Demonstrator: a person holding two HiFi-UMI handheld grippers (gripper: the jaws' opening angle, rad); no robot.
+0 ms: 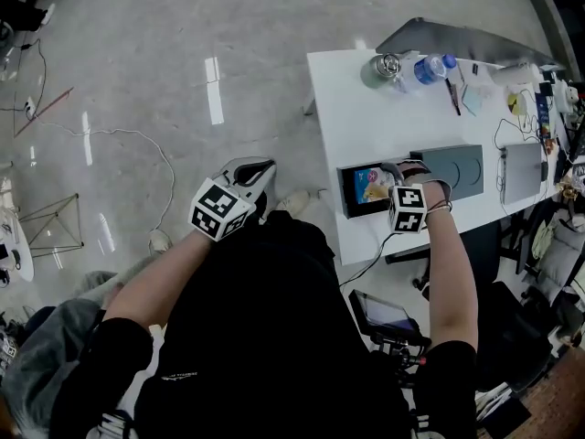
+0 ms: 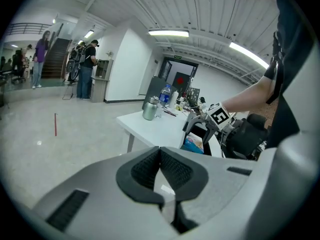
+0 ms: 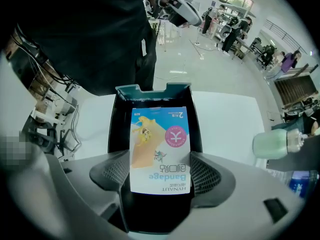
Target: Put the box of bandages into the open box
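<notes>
Above white table (image 3: 225, 119), right gripper's (image 3: 160, 176) fingers (image 3: 207, 174) pinch bandage box (image 3: 160, 149).

— The bandage box (image 3: 160, 149)?
— A flat carton printed blue, yellow and pink, marked "Bandage". It lies face up, held at both sides by the right gripper (image 3: 160, 173).
— The open box (image 3: 114, 129)?
— Black and lidless, on the white table (image 3: 225, 119). The bandage box lies lengthwise within its walls.
</notes>
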